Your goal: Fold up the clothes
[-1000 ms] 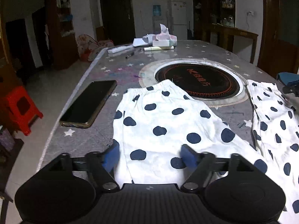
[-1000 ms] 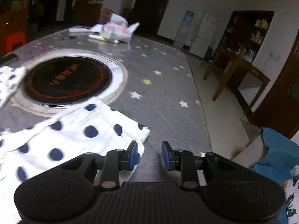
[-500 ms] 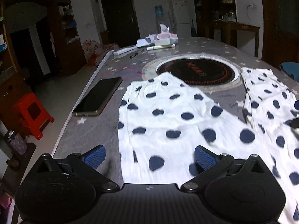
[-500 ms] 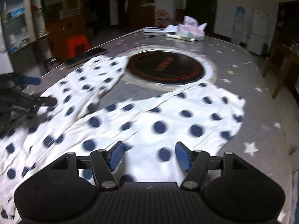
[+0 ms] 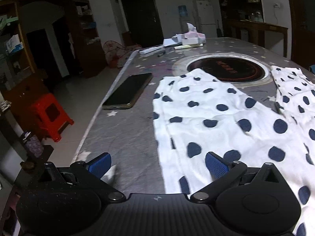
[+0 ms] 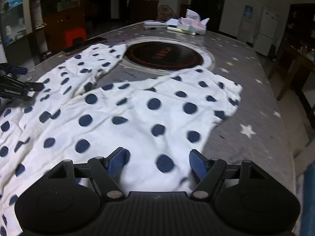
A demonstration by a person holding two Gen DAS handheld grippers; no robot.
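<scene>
We have let go: both the left gripper and right gripper, narrower a second ago, now stand spread and empty above the polka-dot trousers, lying flat toward 12 o'clock, ready for folding

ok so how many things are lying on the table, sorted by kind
white navy-dotted cotton pants: 1
black slab phone: 1
pink tissue pack: 1
white flat box: 1
dark pen: 1
total: 5; the far paper clutter is too blurred to sort
</scene>
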